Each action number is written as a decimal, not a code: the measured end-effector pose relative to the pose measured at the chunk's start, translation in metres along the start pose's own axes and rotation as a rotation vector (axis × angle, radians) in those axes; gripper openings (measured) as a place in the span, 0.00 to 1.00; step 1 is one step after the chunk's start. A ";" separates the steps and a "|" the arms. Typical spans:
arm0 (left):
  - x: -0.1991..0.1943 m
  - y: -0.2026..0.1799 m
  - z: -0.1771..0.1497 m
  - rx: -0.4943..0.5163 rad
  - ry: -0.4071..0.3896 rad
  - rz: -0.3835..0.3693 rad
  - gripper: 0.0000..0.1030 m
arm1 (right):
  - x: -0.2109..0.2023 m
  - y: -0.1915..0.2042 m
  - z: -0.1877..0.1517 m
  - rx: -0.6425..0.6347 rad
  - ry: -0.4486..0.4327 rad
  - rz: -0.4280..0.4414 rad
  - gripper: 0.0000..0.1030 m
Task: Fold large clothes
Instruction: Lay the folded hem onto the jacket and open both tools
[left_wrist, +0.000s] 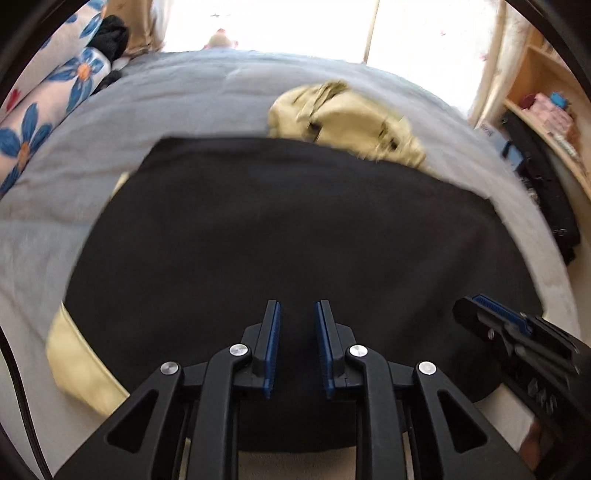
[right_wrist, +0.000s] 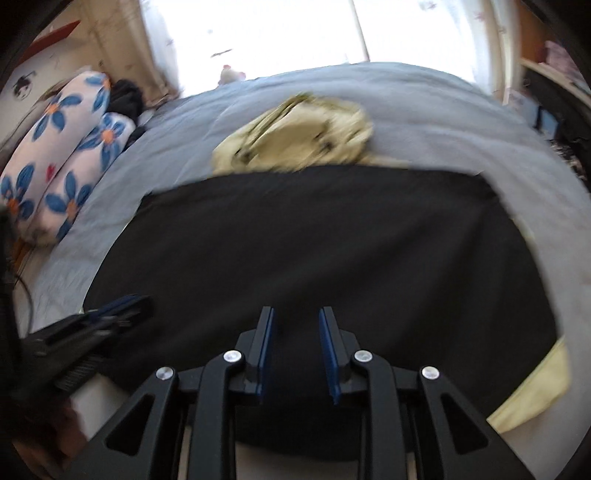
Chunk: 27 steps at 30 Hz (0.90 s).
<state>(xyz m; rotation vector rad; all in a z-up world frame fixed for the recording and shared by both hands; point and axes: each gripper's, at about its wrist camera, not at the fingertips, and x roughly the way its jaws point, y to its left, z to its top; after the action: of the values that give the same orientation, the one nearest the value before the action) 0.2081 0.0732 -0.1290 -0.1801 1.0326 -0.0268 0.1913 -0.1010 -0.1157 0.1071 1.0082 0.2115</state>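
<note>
A large black garment (left_wrist: 277, 229) (right_wrist: 314, 240) lies spread flat on the bed, its near edge hanging toward me. A pale yellow cloth (left_wrist: 77, 354) (right_wrist: 535, 387) shows from under its near corners. My left gripper (left_wrist: 298, 304) hovers over the near edge of the black garment, jaws open with nothing between the blue pads. My right gripper (right_wrist: 295, 310) is beside it to the right, also open and empty. Each gripper shows in the other's view: the right gripper (left_wrist: 476, 306) at the right edge, the left gripper (right_wrist: 129, 301) at the left edge.
A crumpled beige garment (left_wrist: 351, 118) (right_wrist: 295, 136) lies past the far edge of the black one on the grey bedsheet (left_wrist: 184, 96) (right_wrist: 424, 103). Flowered pillows (left_wrist: 55, 85) (right_wrist: 62, 147) are at the left. A shelf (left_wrist: 546, 110) and a dark bag (left_wrist: 546, 192) stand to the right.
</note>
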 end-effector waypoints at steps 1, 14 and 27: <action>0.004 0.000 -0.005 -0.010 0.012 0.013 0.17 | 0.004 0.002 -0.004 -0.005 0.012 0.001 0.24; -0.002 0.086 -0.013 -0.081 -0.007 0.178 0.17 | -0.031 -0.151 -0.044 0.158 -0.013 -0.313 0.20; 0.000 0.086 -0.006 -0.084 0.025 0.171 0.23 | -0.044 -0.179 -0.053 0.259 0.016 -0.383 0.13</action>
<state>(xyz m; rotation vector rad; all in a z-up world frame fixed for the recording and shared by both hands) 0.1981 0.1567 -0.1459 -0.1680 1.0715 0.1701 0.1465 -0.2857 -0.1410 0.1457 1.0481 -0.2694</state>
